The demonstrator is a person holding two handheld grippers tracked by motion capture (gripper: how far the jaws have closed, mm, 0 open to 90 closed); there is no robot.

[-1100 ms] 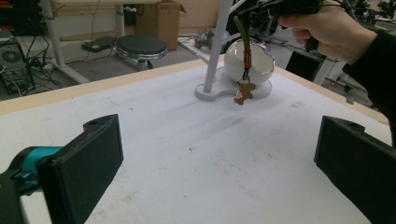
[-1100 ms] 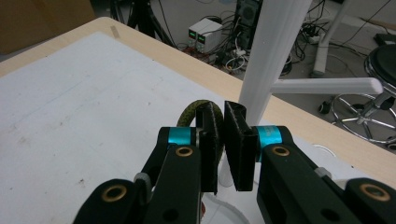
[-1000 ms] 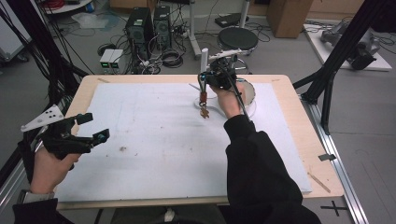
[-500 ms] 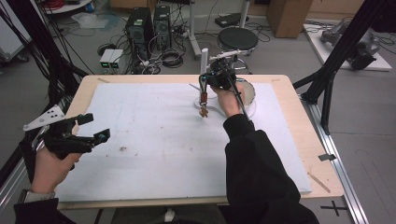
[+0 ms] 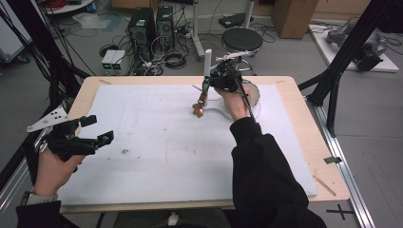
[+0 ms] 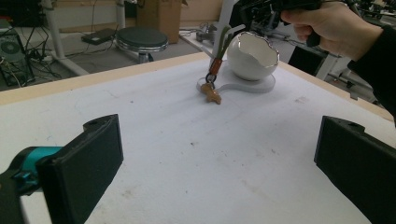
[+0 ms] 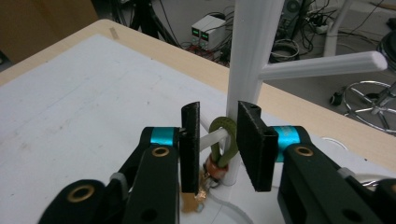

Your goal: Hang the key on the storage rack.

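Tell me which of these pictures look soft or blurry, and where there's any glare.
High view: soft overall, the keychain barely resolved, even light, no glare. Left gripper view: near fingers blurred, the bowl sharper, bright along its rim. Right gripper view: fingers fairly sharp, the white stand washed out, background soft.

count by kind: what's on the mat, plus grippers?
Grippers: 2, left gripper and right gripper
White peg stand: 1
White bowl: 1
Keychain: 1
Total: 5
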